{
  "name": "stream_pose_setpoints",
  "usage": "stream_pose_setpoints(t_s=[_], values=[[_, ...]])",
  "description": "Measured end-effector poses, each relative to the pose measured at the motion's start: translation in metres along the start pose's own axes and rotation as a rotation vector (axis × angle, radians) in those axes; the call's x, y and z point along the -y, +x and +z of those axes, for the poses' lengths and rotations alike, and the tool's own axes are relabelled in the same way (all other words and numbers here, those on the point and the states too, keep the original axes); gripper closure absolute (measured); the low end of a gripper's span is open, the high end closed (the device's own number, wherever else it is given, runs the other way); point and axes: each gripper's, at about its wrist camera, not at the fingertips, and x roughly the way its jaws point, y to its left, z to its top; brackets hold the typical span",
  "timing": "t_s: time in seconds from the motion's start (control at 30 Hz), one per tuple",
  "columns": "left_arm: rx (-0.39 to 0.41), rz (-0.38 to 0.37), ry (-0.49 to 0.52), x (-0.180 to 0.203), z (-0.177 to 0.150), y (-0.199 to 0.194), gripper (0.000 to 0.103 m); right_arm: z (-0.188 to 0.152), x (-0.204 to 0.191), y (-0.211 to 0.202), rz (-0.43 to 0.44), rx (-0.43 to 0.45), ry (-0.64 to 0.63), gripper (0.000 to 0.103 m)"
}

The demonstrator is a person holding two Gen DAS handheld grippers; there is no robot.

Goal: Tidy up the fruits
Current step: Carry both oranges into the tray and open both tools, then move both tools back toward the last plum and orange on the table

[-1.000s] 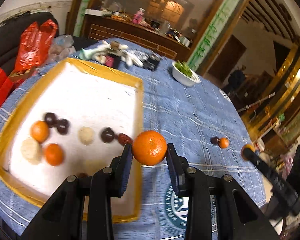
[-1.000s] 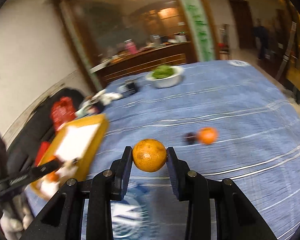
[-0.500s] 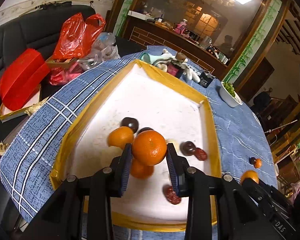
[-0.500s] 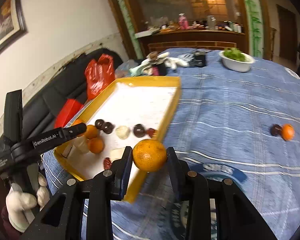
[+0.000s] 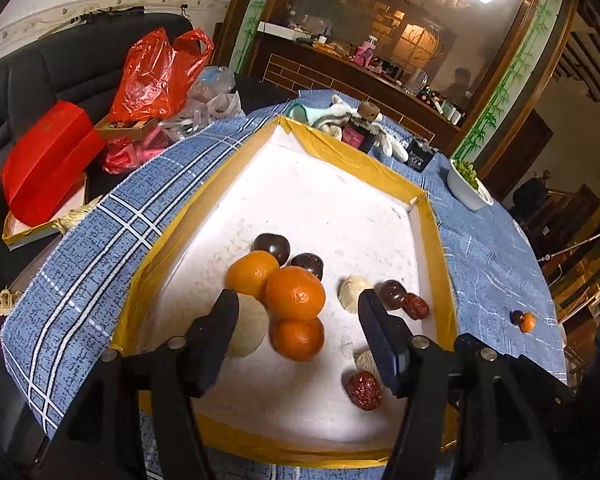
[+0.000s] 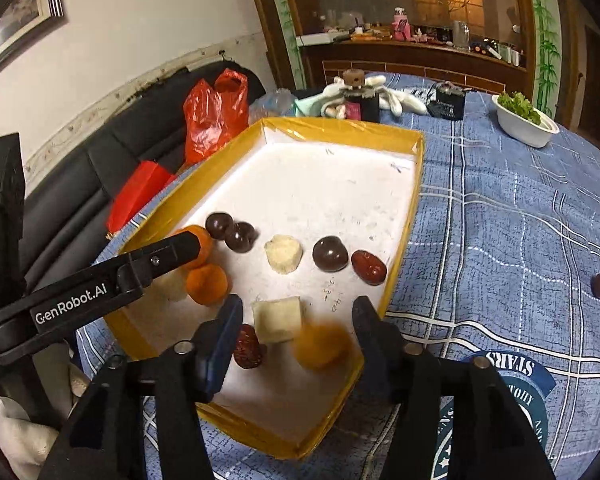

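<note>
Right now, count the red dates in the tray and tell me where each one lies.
2. One red date lies near the tray right wall, beside a dark round fruit; the second red date lies at the near end beside a pale block. Others may be hidden.

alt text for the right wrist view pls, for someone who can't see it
The right gripper has just been opening its jaws over the near corner of a yellow-rimmed white tray, and a blurred orange sits loose between them. The tray also holds other oranges, dark round fruits, red dates and pale pieces, with the left gripper reaching in on a blue checked tablecloth.
</note>
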Motion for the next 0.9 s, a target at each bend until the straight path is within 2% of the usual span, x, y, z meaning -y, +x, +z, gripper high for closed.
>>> stream_pose_setpoints(t_s=[0.1, 0.23, 0.3, 0.37, 0.4, 0.5, 0.6, 0.9], values=[[0.015, 0.011, 0.016, 0.005, 0.001, -0.007, 0.041, -0.001, 0.001, -0.013, -0.006, 0.031, 0.011, 0.04], [0.061, 0.075, 0.094, 0.029, -0.002, -0.02, 0.041, -0.008, 0.013, -0.038, -0.005, 0.081, 0.063, 0.038], [0.095, 0.122, 0.148, 0.046, -0.007, -0.029, 0.032, -0.015, 0.022, -0.051, -0.026, 0.114, 0.093, 0.033], [0.128, 0.152, 0.196, 0.064, -0.013, -0.038, 0.018, -0.024, 0.035, -0.064, -0.05, 0.144, 0.135, 0.032], [0.145, 0.159, 0.22, 0.072, -0.016, -0.043, 0.017, -0.027, 0.038, -0.068, -0.055, 0.15, 0.15, 0.032], [0.182, 0.158, 0.293, 0.098, -0.028, -0.057, 0.014, -0.039, 0.056, -0.082, -0.079, 0.171, 0.211, 0.032], [0.18, 0.133, 0.345, 0.12, -0.037, -0.064, 0.012, -0.048, 0.073, -0.095, -0.108, 0.194, 0.261, 0.03], [0.168, 0.139, 0.414, 0.153, -0.051, -0.071, 0.011, -0.064, 0.094, -0.118, -0.121, 0.226, 0.306, 0.027]])
